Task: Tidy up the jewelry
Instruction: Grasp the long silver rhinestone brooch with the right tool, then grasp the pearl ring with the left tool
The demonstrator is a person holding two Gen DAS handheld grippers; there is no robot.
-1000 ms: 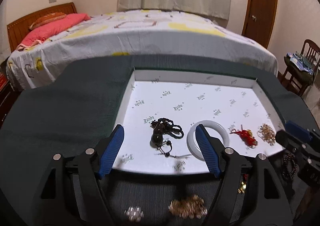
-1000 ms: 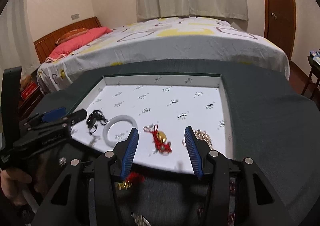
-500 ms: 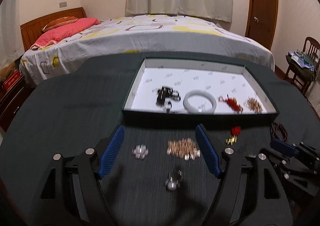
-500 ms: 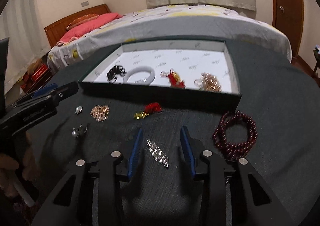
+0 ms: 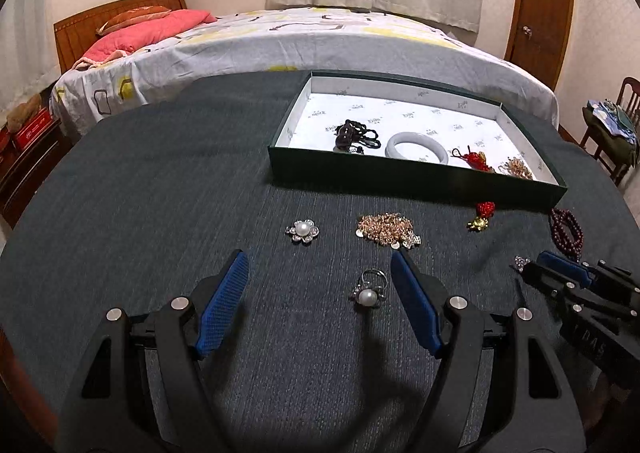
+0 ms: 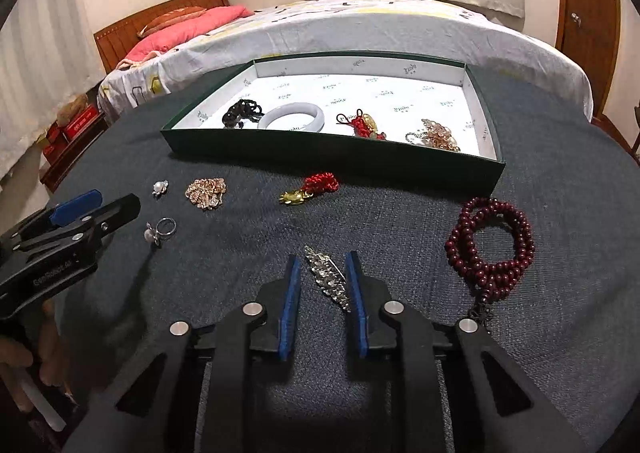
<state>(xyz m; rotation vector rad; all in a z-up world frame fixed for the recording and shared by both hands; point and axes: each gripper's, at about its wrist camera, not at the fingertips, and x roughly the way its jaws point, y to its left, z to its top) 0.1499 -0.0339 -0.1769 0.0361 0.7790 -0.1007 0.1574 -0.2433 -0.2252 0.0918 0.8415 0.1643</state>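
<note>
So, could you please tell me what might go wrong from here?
The right gripper straddles the silver brooch lying diagonal and flat on the cloth; closing may pinch it by a corner and let it slip. The left gripper is open near the pearl ring, which might roll if nudged.

Four pieces lie in one green tray (image 6: pixel 336 157); six sit outside it: a pearl brooch (image 6: pixel 160 187), pearl ring (image 6: pixel 159 232), gold cluster (image 6: pixel 206 192), red tassel charm (image 6: pixel 312 189), silver clip (image 6: pixel 326 280), beaded necklace (image 6: pixel 494 249).

Left gripper (image 5: pixel 320 277): back from tray (image 5: pixel 416 177), now over pearl ring (image 5: pixel 369 289).
Right gripper (image 6: pixel 323 273): narrowed, now straddling silver brooch (image 6: pixel 329 277).
</note>
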